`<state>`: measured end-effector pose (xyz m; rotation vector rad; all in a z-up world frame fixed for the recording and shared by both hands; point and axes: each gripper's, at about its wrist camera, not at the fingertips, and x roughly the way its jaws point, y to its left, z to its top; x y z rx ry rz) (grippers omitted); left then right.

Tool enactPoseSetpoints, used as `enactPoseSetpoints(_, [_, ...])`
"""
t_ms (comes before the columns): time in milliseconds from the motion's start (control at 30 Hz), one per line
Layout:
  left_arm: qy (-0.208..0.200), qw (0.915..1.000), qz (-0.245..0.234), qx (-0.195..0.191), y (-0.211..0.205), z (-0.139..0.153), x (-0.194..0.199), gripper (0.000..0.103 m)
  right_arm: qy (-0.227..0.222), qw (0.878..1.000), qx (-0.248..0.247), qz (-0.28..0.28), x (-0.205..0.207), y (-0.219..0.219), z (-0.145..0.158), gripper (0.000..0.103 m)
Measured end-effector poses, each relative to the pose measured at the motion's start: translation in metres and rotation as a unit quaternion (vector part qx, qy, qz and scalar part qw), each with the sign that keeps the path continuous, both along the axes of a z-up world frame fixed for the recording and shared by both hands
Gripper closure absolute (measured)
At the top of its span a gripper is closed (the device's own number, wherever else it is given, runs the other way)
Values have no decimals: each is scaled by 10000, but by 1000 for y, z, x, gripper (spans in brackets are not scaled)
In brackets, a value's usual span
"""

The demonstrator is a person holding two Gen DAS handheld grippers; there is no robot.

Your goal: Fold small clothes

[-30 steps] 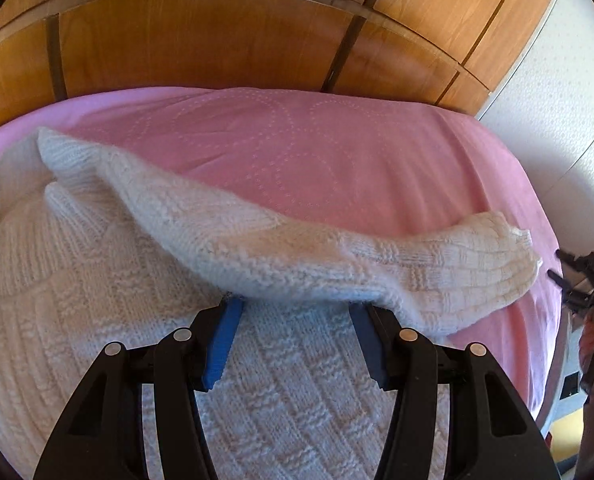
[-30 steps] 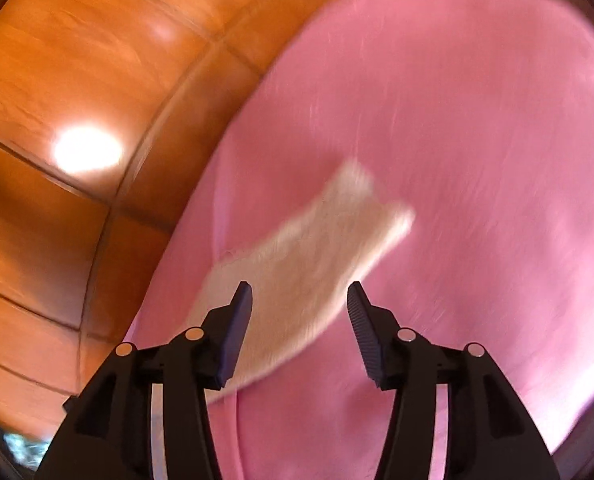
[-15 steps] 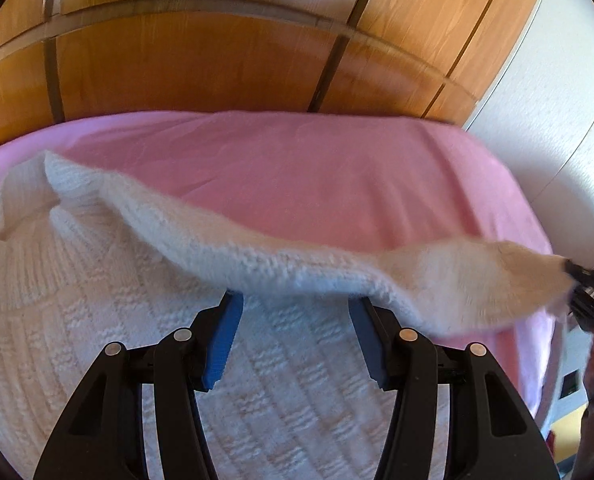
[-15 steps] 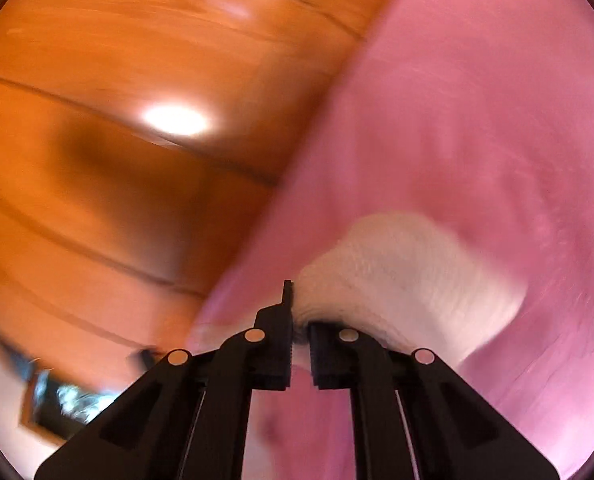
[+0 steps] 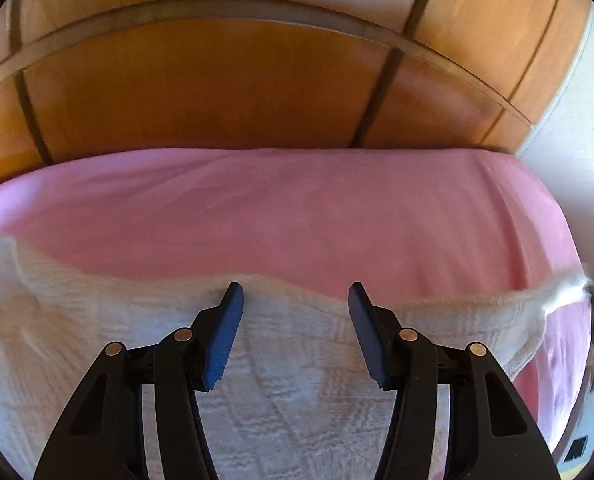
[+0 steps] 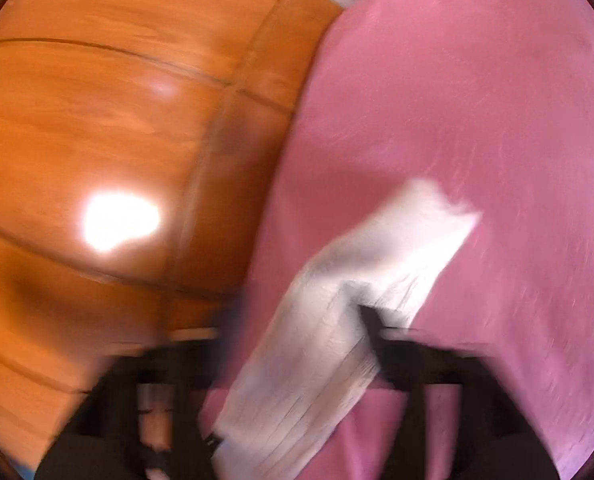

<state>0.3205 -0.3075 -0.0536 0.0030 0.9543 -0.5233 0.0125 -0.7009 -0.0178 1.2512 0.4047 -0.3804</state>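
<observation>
Left wrist view: the left gripper (image 5: 295, 300) hovers over a white knitted sweater (image 5: 297, 392) spread on a pink bed (image 5: 297, 216), its jaws spread with nothing pinched between them, the same gap as a second ago. The sleeve (image 5: 497, 304), which a second ago lay draped across the sweater's body, is now drawn out along the garment's top edge toward the right of the frame, where its cuff nears a dark blurred shape at the right edge. A wooden panelled wall (image 5: 225, 92) fills the upper frame.

Right wrist view: heavily blurred. The right gripper (image 6: 297, 344) sits at the bottom centre; its jaws, pressed together on the cuff half a second ago, have just been opening and now stand apart, the white sleeve running up between them toward the centre right. Whether the pads still touch the knit cannot be told through the blur.
</observation>
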Motion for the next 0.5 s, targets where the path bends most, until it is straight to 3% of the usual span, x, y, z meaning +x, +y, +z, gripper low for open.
enactPoseSetpoints(133, [-157, 9996, 225, -72, 34, 9, -10, 50, 70, 9984, -527, 165, -12, 12, 1, 28])
enactPoseSetpoints(200, [-107, 9993, 308, -184, 58, 10, -19, 50, 351, 9959, -732, 399, -17, 21, -13, 29])
enactPoseSetpoints(267, [-77, 9991, 346, -228, 81, 10, -34, 50, 588, 9936, -639, 718, -8, 31, -38, 46])
enactPoseSetpoints(433, [56, 9985, 497, -206, 127, 5, -73, 50, 1049, 9888, -779, 716, 42, 37, -67, 52])
enactPoseSetpoints(500, [0, 9984, 558, 15, 147, 0, -94, 50, 1289, 9822, -1044, 887, 67, 38, -64, 68])
